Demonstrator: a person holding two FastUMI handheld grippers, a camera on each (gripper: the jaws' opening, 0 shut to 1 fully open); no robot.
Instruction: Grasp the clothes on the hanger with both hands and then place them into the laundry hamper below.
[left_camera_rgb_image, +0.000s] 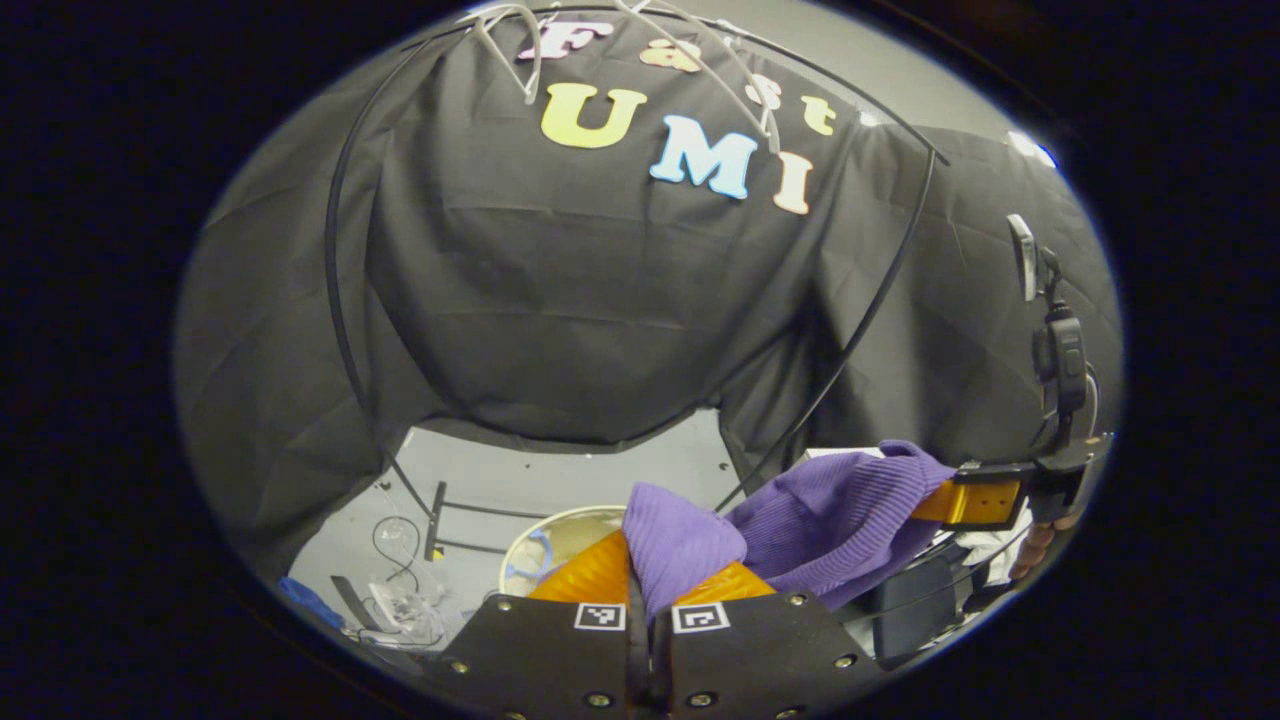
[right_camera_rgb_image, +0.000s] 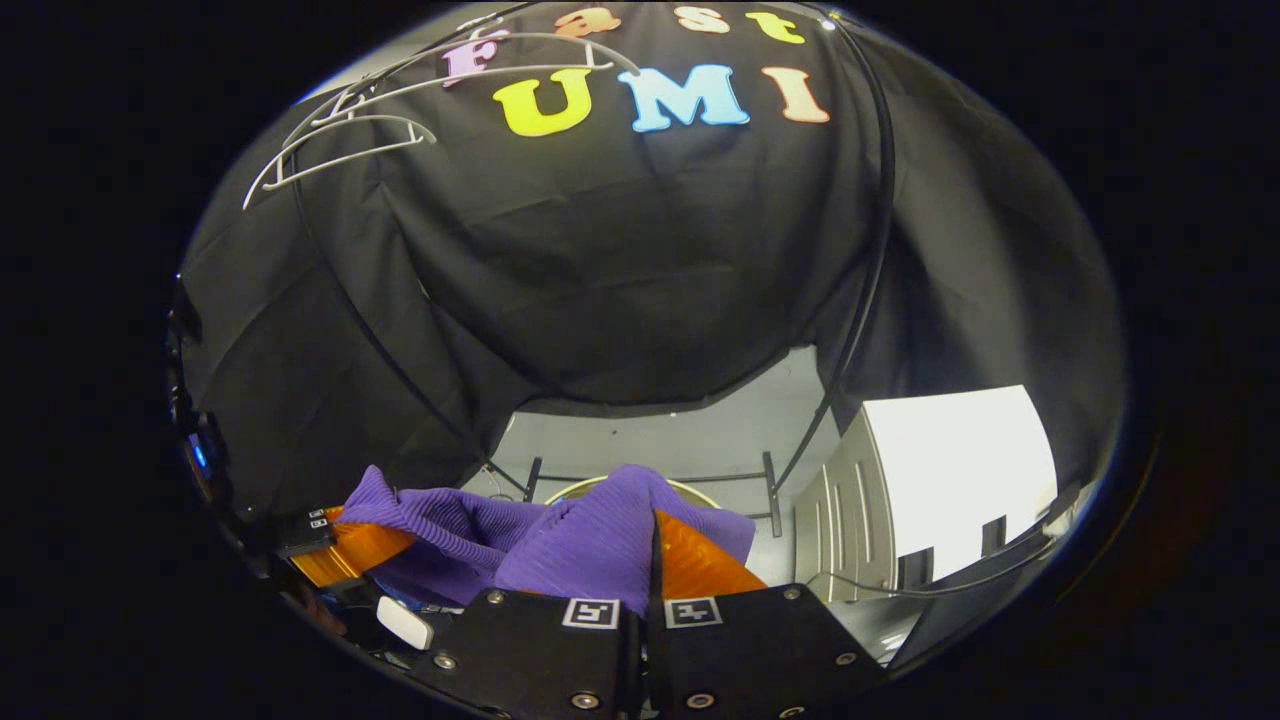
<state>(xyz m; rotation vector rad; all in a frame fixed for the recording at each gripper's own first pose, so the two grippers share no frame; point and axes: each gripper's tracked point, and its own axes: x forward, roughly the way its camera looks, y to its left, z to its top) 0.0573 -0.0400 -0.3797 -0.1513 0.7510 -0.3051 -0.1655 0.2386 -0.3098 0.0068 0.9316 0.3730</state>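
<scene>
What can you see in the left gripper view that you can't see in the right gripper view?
The left gripper view has a tangle of cables and clutter on the floor, plus something blue beside it. The right gripper view has a bright white cabinet off to one side. Both share the purple garment, pinched by the left gripper and the right gripper and stretched between them, the round hamper below it, bare white hangers up top, and the black cloth wall.
</scene>
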